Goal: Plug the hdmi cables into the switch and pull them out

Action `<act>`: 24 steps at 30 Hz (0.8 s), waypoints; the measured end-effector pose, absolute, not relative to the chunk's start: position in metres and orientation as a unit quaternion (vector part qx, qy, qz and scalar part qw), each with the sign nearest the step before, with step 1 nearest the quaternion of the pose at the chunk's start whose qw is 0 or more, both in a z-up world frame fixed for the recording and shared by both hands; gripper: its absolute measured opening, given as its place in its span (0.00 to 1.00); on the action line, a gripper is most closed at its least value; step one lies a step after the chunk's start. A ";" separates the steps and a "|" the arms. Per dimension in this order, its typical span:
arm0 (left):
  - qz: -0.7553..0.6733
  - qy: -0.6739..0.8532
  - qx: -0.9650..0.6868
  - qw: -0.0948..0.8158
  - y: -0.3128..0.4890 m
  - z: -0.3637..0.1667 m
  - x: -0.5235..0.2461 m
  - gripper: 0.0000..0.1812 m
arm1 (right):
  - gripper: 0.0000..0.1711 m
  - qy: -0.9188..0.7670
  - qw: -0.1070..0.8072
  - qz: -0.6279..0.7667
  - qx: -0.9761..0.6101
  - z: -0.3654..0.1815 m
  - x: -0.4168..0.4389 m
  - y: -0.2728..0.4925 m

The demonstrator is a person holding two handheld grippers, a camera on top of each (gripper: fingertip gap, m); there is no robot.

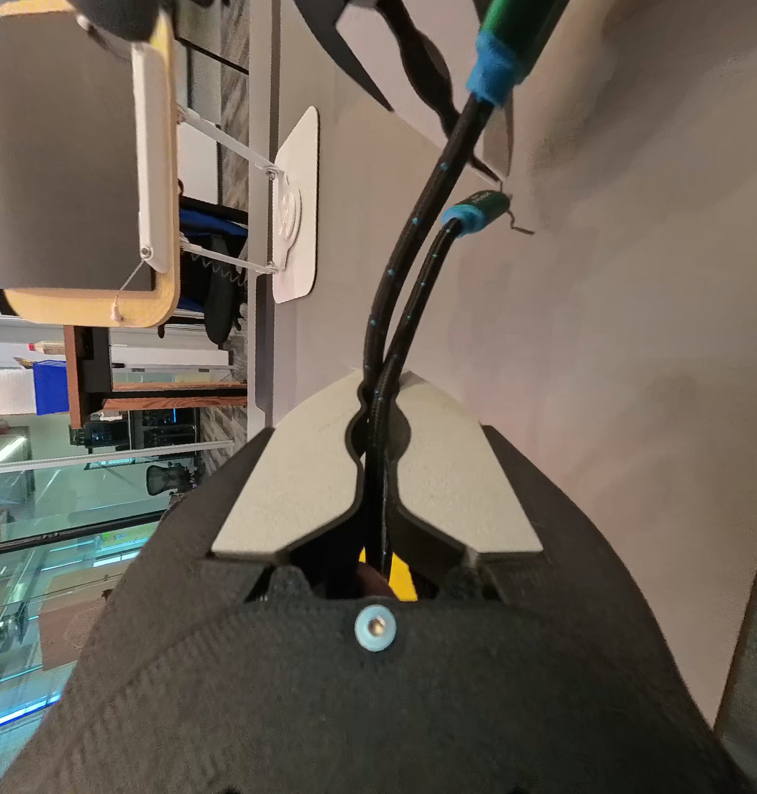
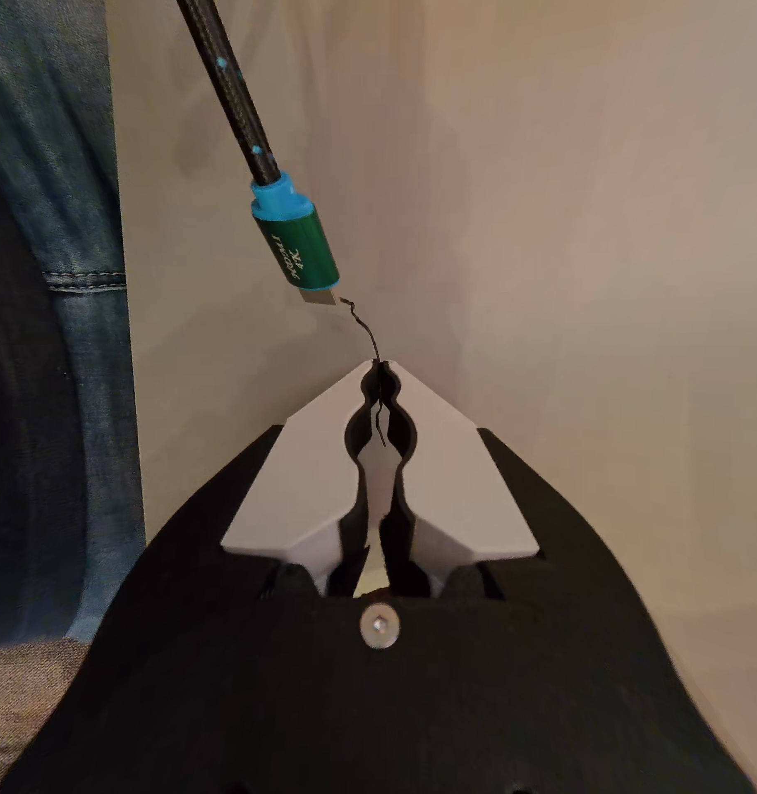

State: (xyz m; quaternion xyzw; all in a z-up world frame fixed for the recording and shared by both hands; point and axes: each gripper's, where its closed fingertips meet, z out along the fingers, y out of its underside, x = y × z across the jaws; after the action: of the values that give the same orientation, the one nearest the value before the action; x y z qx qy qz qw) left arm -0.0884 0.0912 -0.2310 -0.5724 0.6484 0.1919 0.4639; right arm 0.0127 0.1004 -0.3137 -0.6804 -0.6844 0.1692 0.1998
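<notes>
My left gripper (image 1: pixel 381 382) is shut on two black braided HDMI cables (image 1: pixel 389 300) that run side by side between its pads. Both cables end in green plugs with blue collars: one near the top edge (image 1: pixel 510 43), one lower down (image 1: pixel 475 210). My right gripper (image 2: pixel 379 365) is shut on a thin, kinked black wire (image 2: pixel 364 326). The wire's far end lies next to the metal tip of a green plug (image 2: pixel 299 245), which hangs on its cable above the beige table (image 2: pixel 583 258). The right gripper's tip also shows in the left wrist view (image 1: pixel 495 172). No switch is in view.
A person's jeans (image 2: pixel 46 258) are close on the left of the right wrist view. In the left wrist view a white plate on thin rods (image 1: pixel 295 206) and a wood-edged panel (image 1: pixel 153 172) stand beyond the table, with office furniture behind.
</notes>
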 end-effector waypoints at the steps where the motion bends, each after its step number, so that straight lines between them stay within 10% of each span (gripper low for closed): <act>1: 0.192 0.651 -0.573 0.460 0.091 -0.233 -0.088 0.01 | 0.00 -0.687 0.206 0.168 -0.677 -0.312 0.014 0.101; 24: 0.195 0.690 -0.533 0.449 0.091 -0.240 -0.063 0.01 | 0.00 -0.764 0.332 0.235 -0.500 -0.211 -0.044 0.053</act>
State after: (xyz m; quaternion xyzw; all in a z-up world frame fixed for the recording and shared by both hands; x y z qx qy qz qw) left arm -0.0627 0.0911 -0.2404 -0.5328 0.6899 0.1954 0.4494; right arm -0.0438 0.0529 -0.2108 -0.5001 -0.7644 0.2351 0.3320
